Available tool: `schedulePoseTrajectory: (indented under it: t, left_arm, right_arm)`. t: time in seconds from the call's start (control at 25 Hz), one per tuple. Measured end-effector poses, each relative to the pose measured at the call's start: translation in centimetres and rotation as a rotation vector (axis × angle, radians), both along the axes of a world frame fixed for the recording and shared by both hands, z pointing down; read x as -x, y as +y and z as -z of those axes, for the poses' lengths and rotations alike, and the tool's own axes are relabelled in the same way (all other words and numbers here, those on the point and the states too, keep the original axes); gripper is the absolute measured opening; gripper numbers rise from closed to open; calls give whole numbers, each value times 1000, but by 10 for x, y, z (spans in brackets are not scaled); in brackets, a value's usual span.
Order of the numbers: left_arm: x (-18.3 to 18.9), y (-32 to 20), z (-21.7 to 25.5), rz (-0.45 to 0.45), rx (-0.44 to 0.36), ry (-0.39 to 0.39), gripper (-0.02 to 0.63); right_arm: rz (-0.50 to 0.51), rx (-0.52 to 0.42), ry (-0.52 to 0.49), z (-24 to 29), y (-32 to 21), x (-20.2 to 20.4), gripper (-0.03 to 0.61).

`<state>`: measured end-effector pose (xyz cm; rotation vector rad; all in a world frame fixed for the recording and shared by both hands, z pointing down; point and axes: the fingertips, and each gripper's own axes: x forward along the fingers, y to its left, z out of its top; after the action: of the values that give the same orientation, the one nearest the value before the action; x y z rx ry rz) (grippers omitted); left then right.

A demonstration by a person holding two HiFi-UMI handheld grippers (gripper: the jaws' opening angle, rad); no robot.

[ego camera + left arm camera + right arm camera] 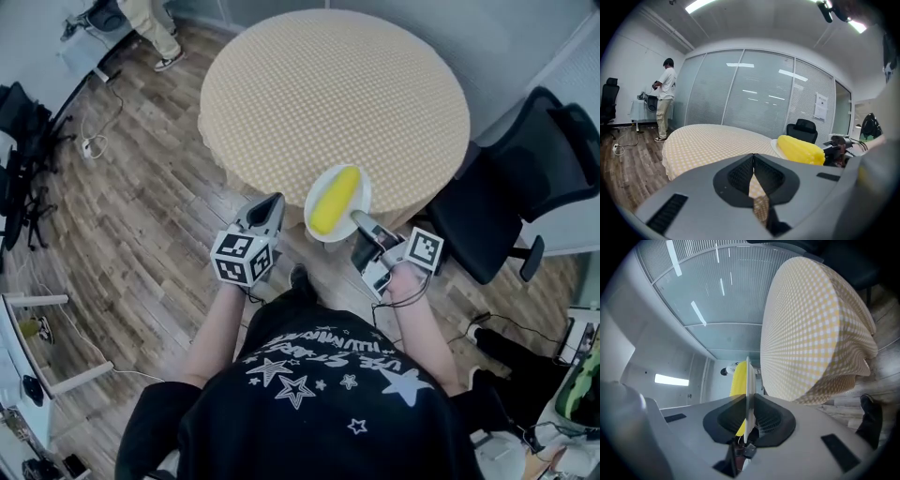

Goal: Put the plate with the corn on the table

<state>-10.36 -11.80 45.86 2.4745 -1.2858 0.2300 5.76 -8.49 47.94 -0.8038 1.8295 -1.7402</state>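
Observation:
A white plate (354,208) carrying a yellow corn cob (335,200) hangs over the near edge of the round table (328,89) with its yellow checked cloth. My right gripper (364,225) is shut on the plate's near rim; in the right gripper view the plate (747,394) shows edge-on between the jaws with the corn (737,380) to its left. My left gripper (267,216) is shut with nothing in it, to the left of the plate and just off the table edge. From the left gripper view the corn (800,149) sits right of centre.
A black office chair (525,183) stands right of the table. A person (155,28) stands at the far left by a small desk (89,47). Cables and a power strip (92,145) lie on the wooden floor. More equipment lines the left wall.

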Motion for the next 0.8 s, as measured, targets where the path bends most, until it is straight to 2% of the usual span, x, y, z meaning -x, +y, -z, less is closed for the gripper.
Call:
schedulePoseTrajectory:
  t: [0.24,0.52,0.8]
  left_arm:
    - [12,-44,-4,-51,-2,9,8]
    - [15,-91,-8,-114,9,2,8]
    - [14,-116,-7,-114,14,14,8]
  right_arm:
    - [-44,5,3,-2,-42,16,44]
    - [-105,-1,13,0,-85,14,44]
    - [-110,22,19,-2,-108,11,44]
